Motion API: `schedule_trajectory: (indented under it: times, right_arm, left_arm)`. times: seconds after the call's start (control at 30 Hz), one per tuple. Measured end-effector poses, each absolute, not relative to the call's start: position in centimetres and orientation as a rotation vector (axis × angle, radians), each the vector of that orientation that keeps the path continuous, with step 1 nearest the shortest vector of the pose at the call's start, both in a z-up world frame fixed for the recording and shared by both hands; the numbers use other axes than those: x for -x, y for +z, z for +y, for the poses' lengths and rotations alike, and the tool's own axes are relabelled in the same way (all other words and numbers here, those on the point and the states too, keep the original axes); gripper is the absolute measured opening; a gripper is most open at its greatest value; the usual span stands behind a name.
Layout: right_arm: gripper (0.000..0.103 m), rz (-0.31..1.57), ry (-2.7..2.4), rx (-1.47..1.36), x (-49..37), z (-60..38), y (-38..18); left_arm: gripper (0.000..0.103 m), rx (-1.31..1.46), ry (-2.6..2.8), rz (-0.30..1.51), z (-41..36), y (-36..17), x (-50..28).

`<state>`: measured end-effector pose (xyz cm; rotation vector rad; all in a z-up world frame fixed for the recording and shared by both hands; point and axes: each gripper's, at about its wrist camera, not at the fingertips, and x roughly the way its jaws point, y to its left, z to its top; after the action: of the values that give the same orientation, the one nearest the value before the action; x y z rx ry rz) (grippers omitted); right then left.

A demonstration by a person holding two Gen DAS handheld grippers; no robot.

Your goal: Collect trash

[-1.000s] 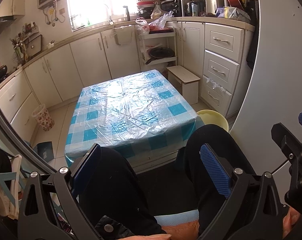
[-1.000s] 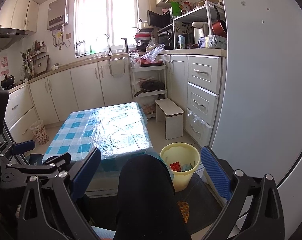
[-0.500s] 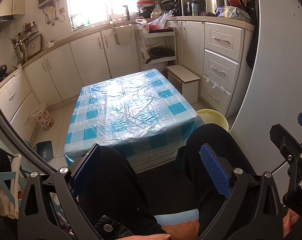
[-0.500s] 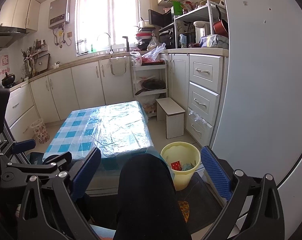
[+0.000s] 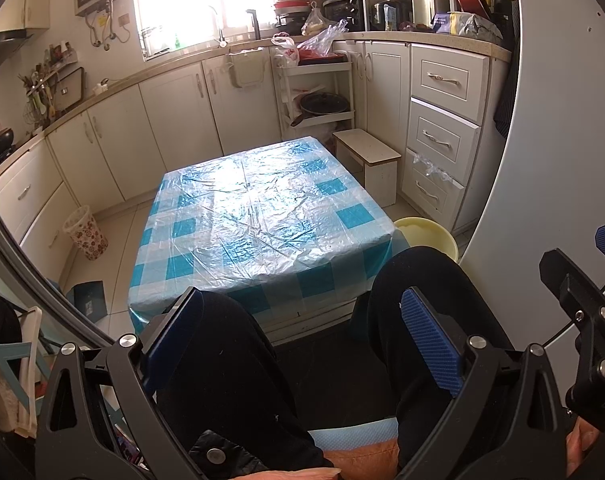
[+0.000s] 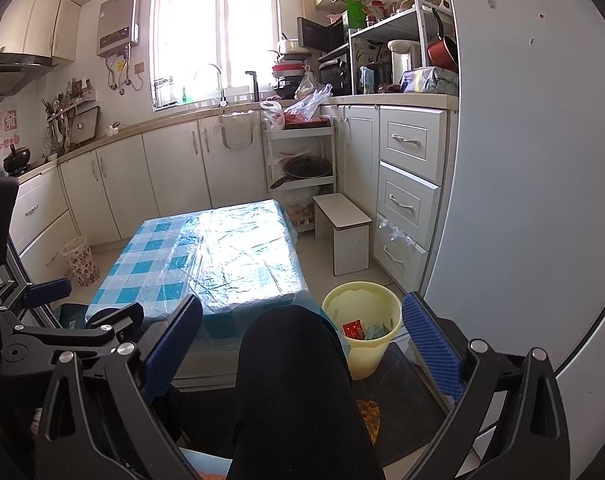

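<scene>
**Beside the checked table, both grippers idle above the knees**

Below the near edge of both views, most of the seated person was cut off; only black-trousered knees (image 5: 230, 364) showed, filling the gap between the fingers of each tool. The left gripper (image 5: 302, 340) was spread wide with nothing between its blue pads (image 5: 430, 340), and the right gripper (image 6: 302, 344) stood equally wide and empty. At the far right of the left view, the right gripper's black frame was only partly visible, and a sliver of a hand (image 5: 580, 444) peeked out beneath it.

A low table (image 5: 262, 216) under a blue-and-white checked cloth and a wrinkled clear plastic sheet stood just beyond the knees, its top bare. A large pale curved surface (image 6: 522, 160) blocked the whole right side of both views. White cabinets (image 6: 174, 176) ran along the far wall, with a small white stool (image 6: 342, 232) to the right of the table and a patterned basket (image 6: 80, 260) on the floor at the far left.

The yellow bin (image 6: 362, 336) stood on the floor at the table's near right corner, just beside the right knee. Inside it lay a red wrapper (image 6: 352, 328) and some bluish scraps too small to identify. In the left view the table corner and a knee hid all but the bin's rim. An orange patterned scrap (image 6: 368, 416) lay on the dark mat (image 6: 406, 400) near the bin's base; what it was could not be made out.
</scene>
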<state>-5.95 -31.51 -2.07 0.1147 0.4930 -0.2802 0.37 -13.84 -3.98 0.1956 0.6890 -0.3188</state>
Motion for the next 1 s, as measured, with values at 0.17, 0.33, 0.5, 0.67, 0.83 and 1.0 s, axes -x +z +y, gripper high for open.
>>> schedule_trajectory:
  times: [0.17, 0.33, 0.5, 0.67, 0.83, 1.0]
  right_arm:
    - [0.096, 0.498, -0.279, -0.116, 5.88, -31.49, -2.38]
    - [0.096, 0.498, -0.279, -0.116, 5.86, -31.47, -2.36]
    - [0.096, 0.500, -0.279, -0.116, 5.88, -31.41, -2.45]
    - [0.096, 0.500, -0.279, -0.115, 5.85, -31.41, -2.42]
    - [0.096, 0.502, -0.278, -0.115, 5.89, -31.40, -2.56]
    - [0.096, 0.503, -0.278, -0.115, 5.88, -31.39, -2.53]
  left_arm:
    - [0.095, -0.195, -0.319, 0.689, -13.82, -3.96, -0.38]
    - [0.095, -0.195, -0.319, 0.690, -13.81, -4.05, -0.36]
    - [0.095, -0.195, -0.319, 0.691, -13.81, -4.05, -0.36]
    - [0.095, -0.195, -0.319, 0.691, -13.80, -4.05, -0.36]
    - [0.095, -0.193, -0.320, 0.693, -13.78, -4.15, -0.36]
    - [0.095, -0.192, -0.320, 0.695, -13.80, -4.38, -0.27]
